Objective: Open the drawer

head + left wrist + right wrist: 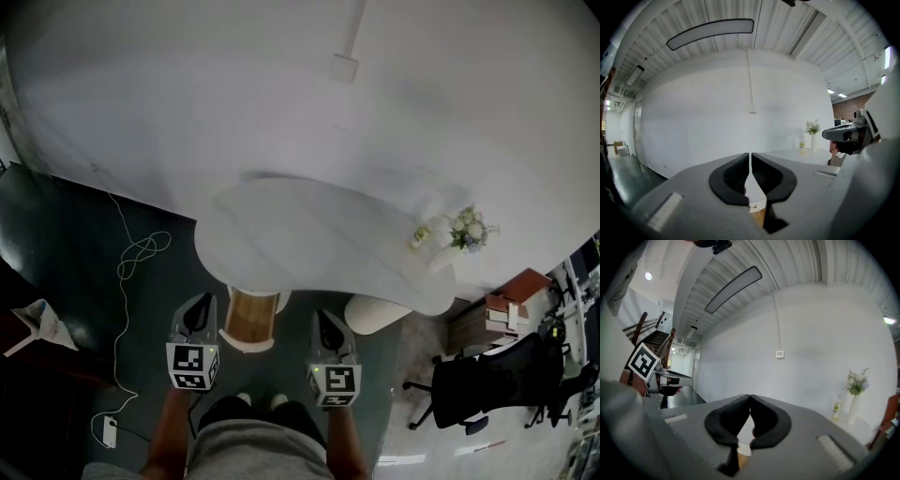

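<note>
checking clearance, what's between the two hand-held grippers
In the head view, a wood-sided round stand under the white table's edge sits between the left hand-held gripper and the right hand-held gripper.

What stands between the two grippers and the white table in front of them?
Nothing visible does. The left gripper and right gripper, both shut and empty, point at the near edge of the white table, by its wooden base. The flowers stand far off to the right. I can make out no drawer.
</note>
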